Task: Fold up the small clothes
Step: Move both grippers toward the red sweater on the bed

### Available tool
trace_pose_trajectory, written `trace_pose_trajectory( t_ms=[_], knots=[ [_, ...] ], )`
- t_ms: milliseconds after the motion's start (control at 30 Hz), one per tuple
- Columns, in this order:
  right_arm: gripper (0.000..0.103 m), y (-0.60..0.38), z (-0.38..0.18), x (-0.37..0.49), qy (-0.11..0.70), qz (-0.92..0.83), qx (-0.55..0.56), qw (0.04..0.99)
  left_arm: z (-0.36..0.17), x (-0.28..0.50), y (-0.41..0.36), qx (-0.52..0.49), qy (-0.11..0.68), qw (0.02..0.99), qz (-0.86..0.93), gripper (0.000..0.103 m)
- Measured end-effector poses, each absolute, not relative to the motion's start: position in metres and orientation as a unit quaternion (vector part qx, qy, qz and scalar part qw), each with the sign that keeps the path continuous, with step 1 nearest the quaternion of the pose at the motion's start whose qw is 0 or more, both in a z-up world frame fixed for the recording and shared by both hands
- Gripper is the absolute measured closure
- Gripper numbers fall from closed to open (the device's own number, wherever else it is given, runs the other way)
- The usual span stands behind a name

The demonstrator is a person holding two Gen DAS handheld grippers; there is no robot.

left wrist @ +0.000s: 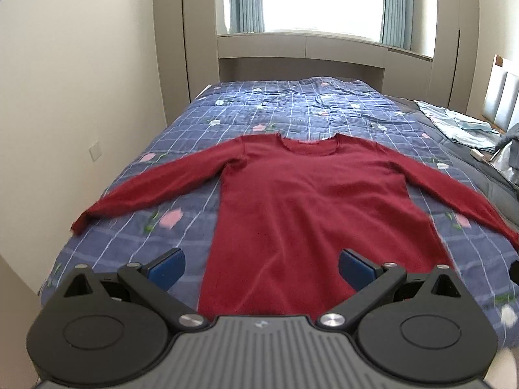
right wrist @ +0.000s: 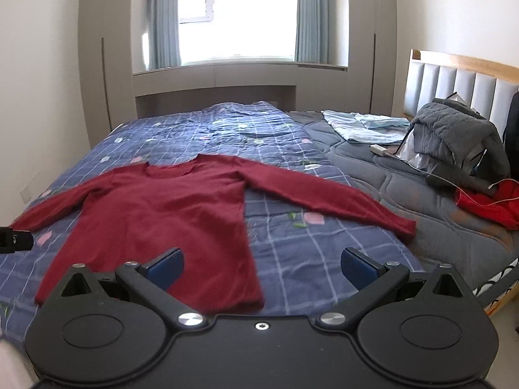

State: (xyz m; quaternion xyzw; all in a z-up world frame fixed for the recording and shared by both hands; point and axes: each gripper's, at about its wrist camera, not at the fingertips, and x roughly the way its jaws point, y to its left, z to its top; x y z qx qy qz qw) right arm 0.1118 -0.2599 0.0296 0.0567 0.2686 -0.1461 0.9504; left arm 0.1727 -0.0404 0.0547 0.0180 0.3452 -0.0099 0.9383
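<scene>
A dark red long-sleeved sweater (left wrist: 308, 201) (right wrist: 162, 214) lies flat on the bed with both sleeves spread out and its hem toward me. My left gripper (left wrist: 261, 267) is open above the hem, its blue pads (left wrist: 167, 270) wide apart with nothing between them. My right gripper (right wrist: 261, 267) is open too, over the sweater's right hem corner and the bare quilt beside it. The right sleeve's cuff (right wrist: 405, 227) reaches the quilt's right edge. A black part of the left gripper (right wrist: 14, 238) shows at the far left of the right wrist view.
A blue checked quilt with pink flowers (left wrist: 266, 110) (right wrist: 292, 246) covers the bed. To the right lie a grey mattress pad (right wrist: 438, 220), a light blue cloth (right wrist: 363, 128), a grey jacket (right wrist: 460, 139), a red garment with a white cable (right wrist: 489, 202) and the headboard (right wrist: 460, 77). A wall (left wrist: 65, 97) runs along the left.
</scene>
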Motion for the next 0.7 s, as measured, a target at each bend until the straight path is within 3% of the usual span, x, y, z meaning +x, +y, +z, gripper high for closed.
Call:
trace_pose_trajectory(
  t_ms=[300, 700],
  knots=[
    [0.0, -0.326, 0.036, 0.195, 0.287, -0.175, 0.075, 0.939, 0.056, 0.28, -0.094, 0.029, 0.373, 0.926, -0.053, 0.0],
    [0.0, -0.413, -0.01, 0.294, 0.315, -0.222, 0.076, 0.92, 0.003, 0.412, -0.191, 0.069, 0.38, 0.917, -0.102, 0.0]
  ],
)
